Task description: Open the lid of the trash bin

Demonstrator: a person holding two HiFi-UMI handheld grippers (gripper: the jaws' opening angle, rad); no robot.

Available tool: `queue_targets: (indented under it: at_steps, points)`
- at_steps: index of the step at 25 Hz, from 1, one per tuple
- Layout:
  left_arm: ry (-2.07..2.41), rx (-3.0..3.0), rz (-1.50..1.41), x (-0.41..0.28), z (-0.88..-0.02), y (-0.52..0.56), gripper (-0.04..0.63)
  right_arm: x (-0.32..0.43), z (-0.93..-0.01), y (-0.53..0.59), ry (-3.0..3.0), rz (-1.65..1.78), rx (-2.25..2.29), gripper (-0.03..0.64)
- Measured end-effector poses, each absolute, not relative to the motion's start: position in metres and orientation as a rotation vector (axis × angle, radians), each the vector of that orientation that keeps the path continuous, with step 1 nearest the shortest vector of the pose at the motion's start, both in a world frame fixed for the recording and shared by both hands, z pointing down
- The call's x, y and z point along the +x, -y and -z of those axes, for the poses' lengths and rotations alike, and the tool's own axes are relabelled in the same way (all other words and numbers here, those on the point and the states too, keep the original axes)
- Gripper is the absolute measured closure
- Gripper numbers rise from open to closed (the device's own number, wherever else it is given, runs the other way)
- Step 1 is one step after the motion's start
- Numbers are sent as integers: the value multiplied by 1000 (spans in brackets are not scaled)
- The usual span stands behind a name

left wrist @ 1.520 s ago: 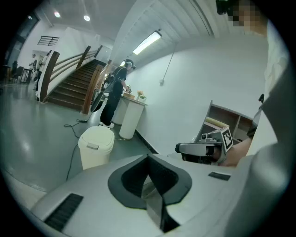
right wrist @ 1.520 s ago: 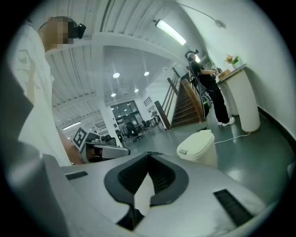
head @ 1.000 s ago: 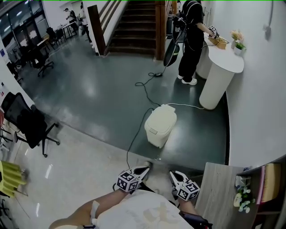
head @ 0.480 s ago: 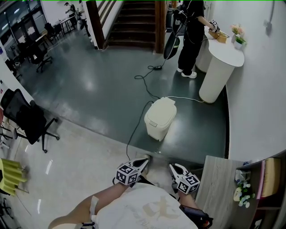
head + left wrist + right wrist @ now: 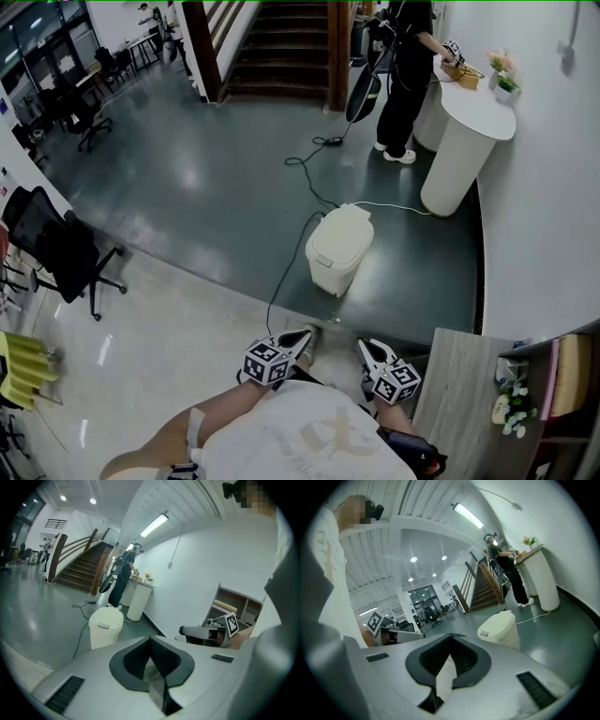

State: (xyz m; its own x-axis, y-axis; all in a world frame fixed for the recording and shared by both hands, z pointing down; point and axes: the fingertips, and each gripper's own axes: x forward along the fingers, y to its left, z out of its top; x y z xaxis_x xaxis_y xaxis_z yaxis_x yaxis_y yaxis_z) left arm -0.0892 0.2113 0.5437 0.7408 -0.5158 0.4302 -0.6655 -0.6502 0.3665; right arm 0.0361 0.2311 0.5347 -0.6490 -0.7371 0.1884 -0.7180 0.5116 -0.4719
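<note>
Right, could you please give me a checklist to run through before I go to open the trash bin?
1. Lid in its start state: ok. The lid of the trash bin lies closed.
2. Grippers free: ok. The left gripper and right gripper have jaws together, holding nothing.
3. Bin within reach: not ok. It stands well ahead of both grippers.
4. Lid tab facing you: ok.
5. Path: not ok. A cable lies on the floor beside the bin.

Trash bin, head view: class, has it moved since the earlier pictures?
No. The trash bin keeps its place on the floor beside the white counter; only the camera shifted.
</note>
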Motion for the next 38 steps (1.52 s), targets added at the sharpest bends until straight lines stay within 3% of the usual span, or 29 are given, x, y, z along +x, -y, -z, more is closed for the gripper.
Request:
queue_targets:
  at_steps: [38]
  points:
    - [919,2383,-413,-92,-556,-29,581,54,-545,-45,-2710,853,-1372,611]
